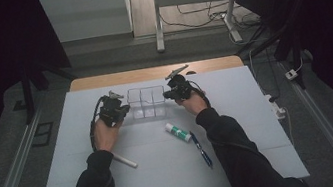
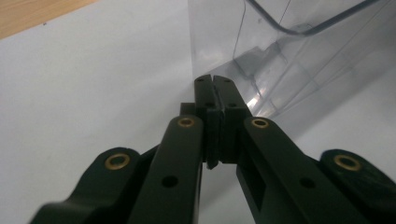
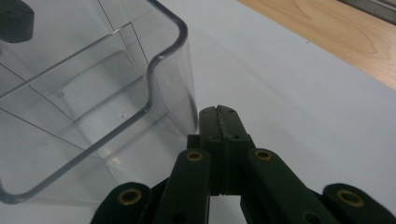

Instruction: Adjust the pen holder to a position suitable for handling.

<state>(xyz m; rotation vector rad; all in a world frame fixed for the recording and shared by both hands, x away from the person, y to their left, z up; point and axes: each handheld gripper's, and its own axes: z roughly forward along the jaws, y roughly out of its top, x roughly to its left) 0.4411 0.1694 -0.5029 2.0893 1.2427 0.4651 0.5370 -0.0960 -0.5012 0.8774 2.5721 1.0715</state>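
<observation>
Plastic organizer [image 1: 146, 101], clear and centre frame, looked light, stiff, slippery; its rim seemed the best hold. Left gripper [image 1: 117, 110] and right gripper [image 1: 174, 92] flanked it, jaws shut, empty.

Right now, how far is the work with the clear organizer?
Nothing looks done: the clear organizer is empty. In hand: both shut tools, left tool and right tool, sit at its sides. Left outside: glue stick, pen and white stick.

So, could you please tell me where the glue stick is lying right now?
In the high view, the glue stick lies on the white table, nearer the person than the clear organizer box, beside the blue pen and just inside the right forearm.
</observation>
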